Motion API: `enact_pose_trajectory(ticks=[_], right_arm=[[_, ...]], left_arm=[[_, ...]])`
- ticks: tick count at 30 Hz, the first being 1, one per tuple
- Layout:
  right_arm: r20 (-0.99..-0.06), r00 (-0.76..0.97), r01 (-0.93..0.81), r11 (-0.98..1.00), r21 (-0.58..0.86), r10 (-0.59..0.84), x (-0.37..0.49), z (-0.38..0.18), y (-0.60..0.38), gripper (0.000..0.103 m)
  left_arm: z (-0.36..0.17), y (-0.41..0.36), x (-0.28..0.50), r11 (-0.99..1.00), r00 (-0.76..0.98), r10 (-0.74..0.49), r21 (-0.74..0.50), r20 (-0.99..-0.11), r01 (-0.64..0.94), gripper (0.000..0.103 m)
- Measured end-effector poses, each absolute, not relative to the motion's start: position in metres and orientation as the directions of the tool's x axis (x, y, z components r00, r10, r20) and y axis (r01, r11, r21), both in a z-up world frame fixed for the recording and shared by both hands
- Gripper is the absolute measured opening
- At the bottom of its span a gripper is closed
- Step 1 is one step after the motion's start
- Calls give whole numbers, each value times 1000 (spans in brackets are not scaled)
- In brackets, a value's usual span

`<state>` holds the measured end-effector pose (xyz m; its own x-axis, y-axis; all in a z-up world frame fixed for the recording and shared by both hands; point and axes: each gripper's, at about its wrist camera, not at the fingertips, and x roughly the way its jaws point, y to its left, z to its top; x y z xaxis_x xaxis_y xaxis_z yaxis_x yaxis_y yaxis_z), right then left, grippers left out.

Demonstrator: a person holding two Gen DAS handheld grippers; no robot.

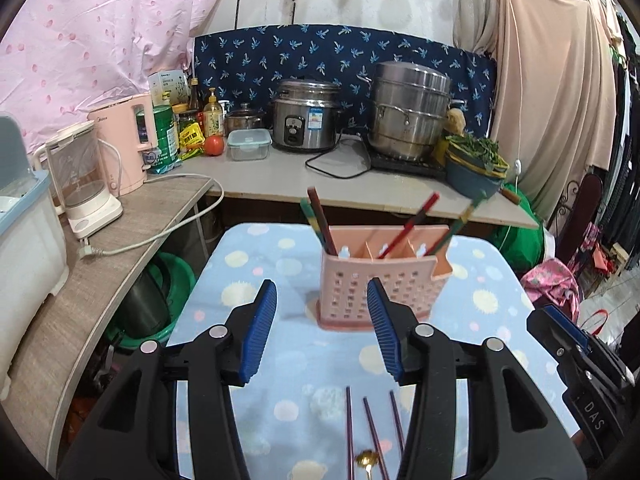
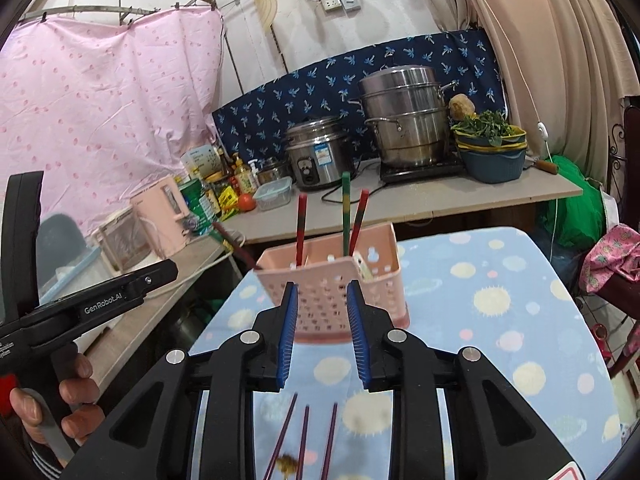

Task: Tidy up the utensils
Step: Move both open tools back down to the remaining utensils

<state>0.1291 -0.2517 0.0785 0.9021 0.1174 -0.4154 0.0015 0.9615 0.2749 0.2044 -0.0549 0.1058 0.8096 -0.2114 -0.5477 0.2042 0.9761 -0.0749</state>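
A pink perforated utensil holder (image 1: 348, 288) (image 2: 320, 304) stands on the blue dotted blanket (image 1: 248, 272) and has red and green chopsticks (image 1: 320, 220) (image 2: 346, 208) standing in its compartments. Three dark chopsticks (image 1: 372, 432) (image 2: 304, 432) and a gold spoon (image 1: 368, 460) (image 2: 286, 462) lie loose on the blanket near me. My left gripper (image 1: 322, 292) hovers above them, open and with nothing between its pads. My right gripper (image 2: 322, 286) also points at the holder, its jaws a little apart and holding nothing. Each gripper shows at the edge of the other's view.
Behind the blanket-covered table runs a counter (image 1: 280, 184) with a rice cooker (image 1: 306, 118), a steel steamer pot (image 1: 412, 116), a bowl of greens (image 1: 474, 164), a lidded box, bottles and a tomato. A pink kettle (image 1: 124, 148) and a glass kettle stand on the left shelf. A hand (image 2: 76, 396) grips the left tool.
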Motion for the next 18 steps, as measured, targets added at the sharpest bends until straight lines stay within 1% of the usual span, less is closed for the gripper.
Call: enact_pose_trajectory(ticks=[6,18], right_arm=[[-468,878,14,970,242,104,94,53,-238,25],[-589,799,33,969,246,122,44,-7,-216,25]], left_arm=[[78,-48,174,978,778,-197,-58,-597,202,45],[15,-36,124,977,697,-177,-40,-695,208,45]])
